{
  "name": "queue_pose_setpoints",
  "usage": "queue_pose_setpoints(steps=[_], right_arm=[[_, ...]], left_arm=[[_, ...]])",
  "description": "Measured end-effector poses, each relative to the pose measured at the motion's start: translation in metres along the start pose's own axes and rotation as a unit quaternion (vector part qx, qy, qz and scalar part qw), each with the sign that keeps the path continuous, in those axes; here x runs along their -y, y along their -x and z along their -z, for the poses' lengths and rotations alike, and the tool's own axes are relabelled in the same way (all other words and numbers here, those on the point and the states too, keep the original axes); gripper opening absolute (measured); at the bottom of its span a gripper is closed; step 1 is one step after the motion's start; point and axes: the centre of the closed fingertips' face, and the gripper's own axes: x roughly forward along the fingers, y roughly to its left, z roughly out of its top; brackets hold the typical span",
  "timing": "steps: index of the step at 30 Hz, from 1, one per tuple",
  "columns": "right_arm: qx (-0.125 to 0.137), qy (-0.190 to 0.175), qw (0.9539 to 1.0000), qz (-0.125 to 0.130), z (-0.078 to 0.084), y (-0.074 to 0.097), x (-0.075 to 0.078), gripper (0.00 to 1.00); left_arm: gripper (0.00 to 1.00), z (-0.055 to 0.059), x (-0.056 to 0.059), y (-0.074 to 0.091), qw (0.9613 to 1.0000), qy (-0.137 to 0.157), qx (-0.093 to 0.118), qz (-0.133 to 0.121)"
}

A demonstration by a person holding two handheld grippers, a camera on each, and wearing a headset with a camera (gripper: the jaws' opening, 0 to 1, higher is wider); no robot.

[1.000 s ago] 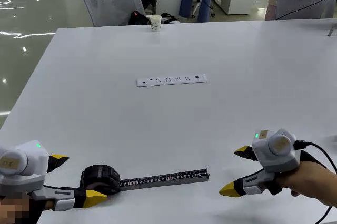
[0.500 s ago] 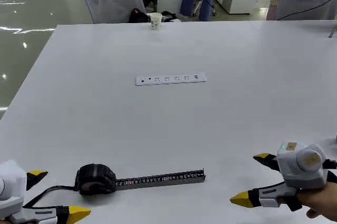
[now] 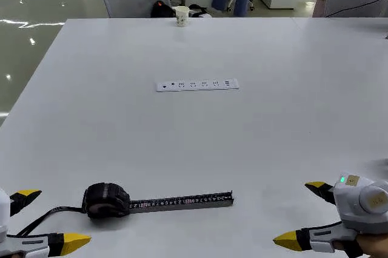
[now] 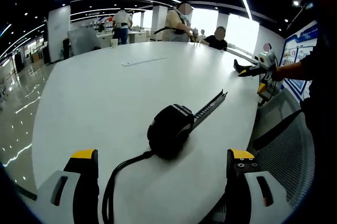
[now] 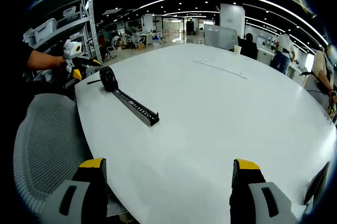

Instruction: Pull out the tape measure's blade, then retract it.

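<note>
Head view has the tape measure [image 3: 106, 200] lying on the white table [image 3: 254, 131] close to its near edge, toward the near left corner. Its blade [image 3: 182, 201] is drawn out flat along that edge, pointing right. The left gripper [image 3: 57, 217] sits just behind the case, fingers spread wide and gripping nothing, with the black cord [image 3: 48, 214] running between them. The right gripper [image 3: 297, 212] hovers at the near edge, well apart from the blade tip, equally wide open and empty. A power strip [image 3: 197, 85] lies mid-table, and a paper cup [image 3: 181, 16] stands at the far edge.
</note>
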Motion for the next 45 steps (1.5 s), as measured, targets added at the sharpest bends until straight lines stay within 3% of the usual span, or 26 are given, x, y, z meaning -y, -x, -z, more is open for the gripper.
queue_pose_setpoints(steps=[3, 8, 11, 19, 20, 25, 28, 30, 35, 45], right_arm=[[0.004, -0.003, 1.0000, -0.002, -0.001, 0.003, -0.001, 0.99], [-0.016, 0.014, 0.9998, 0.001, 0.005, 0.004, 0.000, 0.99], [0.002, 0.026, 0.9996, 0.007, 0.000, 0.007, 0.002, 0.99], [-0.015, 0.019, 0.9996, 0.014, 0.011, 0.015, 0.000, 0.99], [-0.011, 0.014, 0.9995, 0.025, 0.010, 0.016, 0.004, 0.99], [0.005, 0.005, 0.9996, 0.029, 0.004, 0.026, 0.005, 0.99], [0.012, 0.005, 0.9994, 0.033, 0.000, 0.032, 0.007, 0.99], [0.009, 0.008, 0.9996, 0.027, 0.000, 0.034, 0.005, 0.99], [0.025, 0.020, 0.9990, 0.030, -0.007, 0.038, 0.003, 0.99], [0.007, 0.014, 0.9996, 0.025, 0.002, 0.034, 0.002, 0.99]], left_arm=[[0.99, 0.004, 0.000, 0.001, 1.0000, -0.001, -0.005, 0.005], [0.99, 0.010, 0.001, 0.004, 0.9999, -0.007, -0.011, 0.011], [0.99, 0.015, 0.001, 0.005, 0.9997, -0.014, -0.017, 0.014], [0.99, 0.018, -0.004, 0.009, 0.9997, -0.012, -0.018, 0.012], [0.99, 0.018, -0.005, 0.009, 0.9997, -0.011, -0.019, 0.011], [0.99, 0.021, -0.005, 0.010, 0.9996, -0.010, -0.027, 0.007], [0.99, 0.020, -0.003, 0.012, 0.9996, -0.008, -0.026, 0.008], [0.99, 0.017, -0.002, 0.013, 0.9998, 0.008, -0.020, 0.007], [0.99, 0.014, -0.005, 0.017, 0.9999, 0.004, -0.014, -0.004], [0.99, 0.015, -0.007, 0.020, 0.9995, -0.014, -0.025, -0.012]])
